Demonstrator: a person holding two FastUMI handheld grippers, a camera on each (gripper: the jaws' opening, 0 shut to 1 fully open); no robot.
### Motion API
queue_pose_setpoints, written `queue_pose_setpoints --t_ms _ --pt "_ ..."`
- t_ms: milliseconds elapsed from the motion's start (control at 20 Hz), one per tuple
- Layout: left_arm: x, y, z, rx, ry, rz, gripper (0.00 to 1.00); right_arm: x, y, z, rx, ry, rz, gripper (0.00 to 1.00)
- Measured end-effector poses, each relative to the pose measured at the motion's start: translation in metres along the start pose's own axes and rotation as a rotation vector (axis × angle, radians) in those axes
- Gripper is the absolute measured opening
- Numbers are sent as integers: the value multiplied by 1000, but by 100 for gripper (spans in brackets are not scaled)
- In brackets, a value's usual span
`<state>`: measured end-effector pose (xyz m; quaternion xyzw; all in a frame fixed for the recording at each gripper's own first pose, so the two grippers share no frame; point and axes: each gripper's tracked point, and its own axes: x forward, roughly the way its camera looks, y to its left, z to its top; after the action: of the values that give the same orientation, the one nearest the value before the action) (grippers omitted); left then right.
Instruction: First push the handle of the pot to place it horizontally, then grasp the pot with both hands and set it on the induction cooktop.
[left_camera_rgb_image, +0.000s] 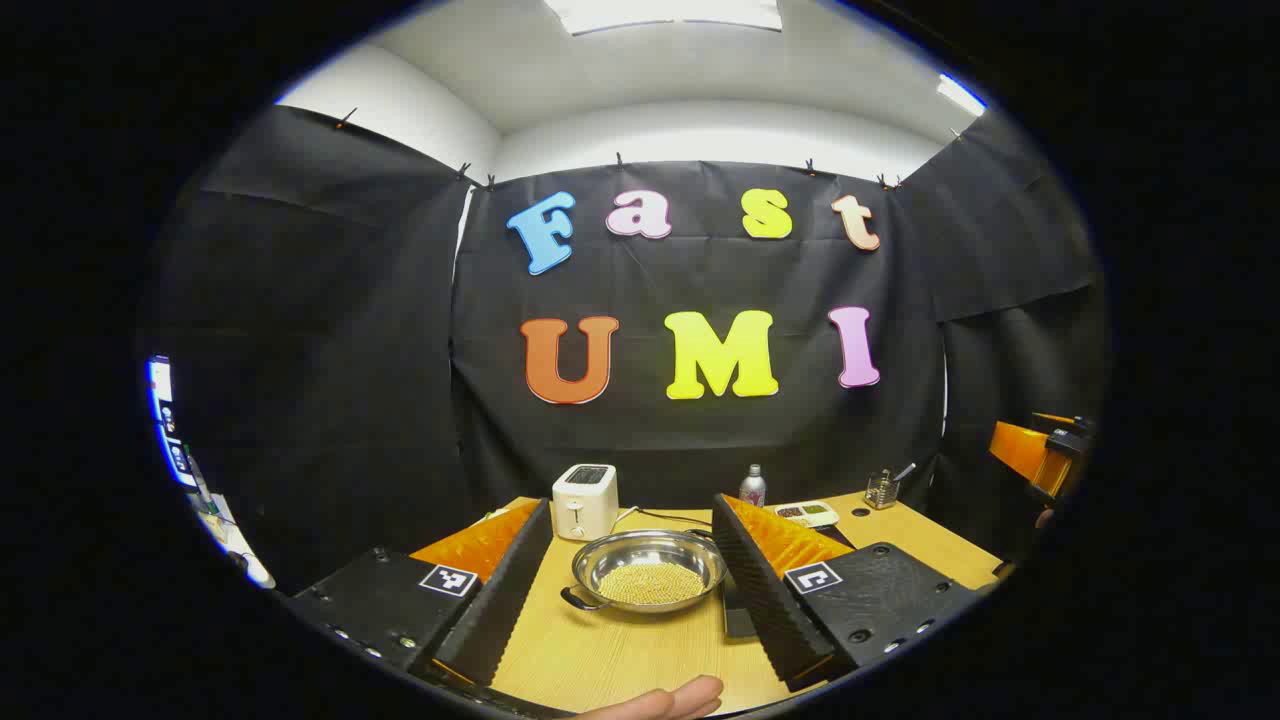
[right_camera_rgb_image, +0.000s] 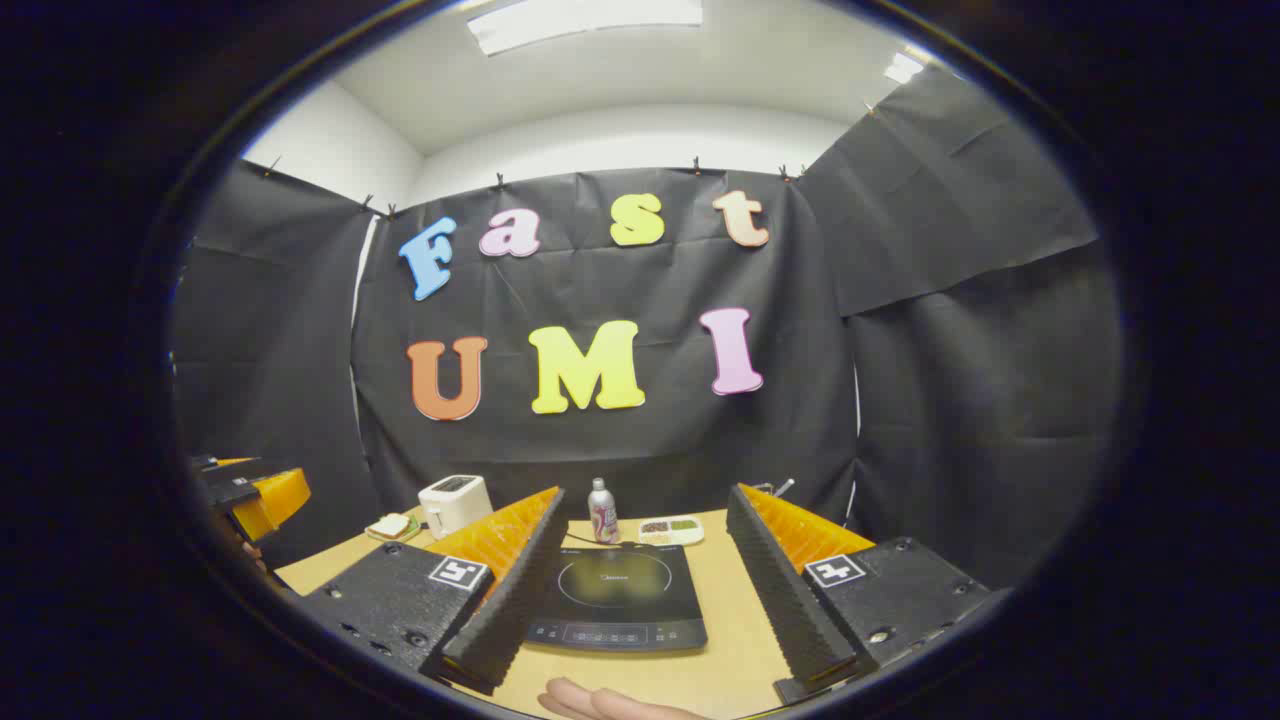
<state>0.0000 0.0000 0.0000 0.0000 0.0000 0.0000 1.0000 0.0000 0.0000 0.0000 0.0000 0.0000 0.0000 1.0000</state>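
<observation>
Both claws raised and spread apart, nothing gripped; pot not yet on the cooktop.

The left claw (left_camera_rgb_image: 630, 590) frames the steel pot (left_camera_rgb_image: 648, 572) on the wooden desk (left_camera_rgb_image: 600, 655), its near handle (left_camera_rgb_image: 578, 600) angled toward the camera, apparently lined up for the push. The right claw (right_camera_rgb_image: 635, 590) frames the bare induction cooktop (right_camera_rgb_image: 618, 598) (the destination). A toaster (left_camera_rgb_image: 585, 500) and bottle (right_camera_rgb_image: 602, 511) stand behind; black cloth walls surround.
</observation>
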Motion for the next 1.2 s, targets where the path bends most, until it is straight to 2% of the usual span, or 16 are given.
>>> queue_pose_setpoints --t_ms 50,150,450,500,550,750,800,900,950,1000,1200 --pt "0 0 3 -2 -9 -6 96 -1 -2 2 -1 -6 1 96" --pt "-3 -4 7 -24 -20 -27 95 -3 -7 4 -6 -20 -1 96" --pt "-5 7 10 -46 -31 -15 95 -15 -10 13 -8 -58 5 96" --pt "-5 9 11 -42 -36 -9 95 -17 -12 12 -9 -62 5 100" --pt "-6 11 13 -40 -40 -4 95 -18 -14 12 -10 -63 6 96" --pt "-8 13 19 -37 -53 -7 95 -24 -19 14 -12 -72 0 96" --pt "-8 15 20 -38 -55 -3 95 -25 -20 14 -13 -74 -1 100" --pt "-7 18 19 -42 -51 0 95 -27 -21 15 -12 -78 0 96" --pt "-8 19 18 -47 -49 0 95 -27 -21 16 -12 -79 0 100" --pt "-8 19 17 -58 -45 -4 95 -28 -22 15 -13 -79 0 96" --pt "-5 16 18 -81 -43 -44 96 -27 -22 14 -10 -78 4 96"
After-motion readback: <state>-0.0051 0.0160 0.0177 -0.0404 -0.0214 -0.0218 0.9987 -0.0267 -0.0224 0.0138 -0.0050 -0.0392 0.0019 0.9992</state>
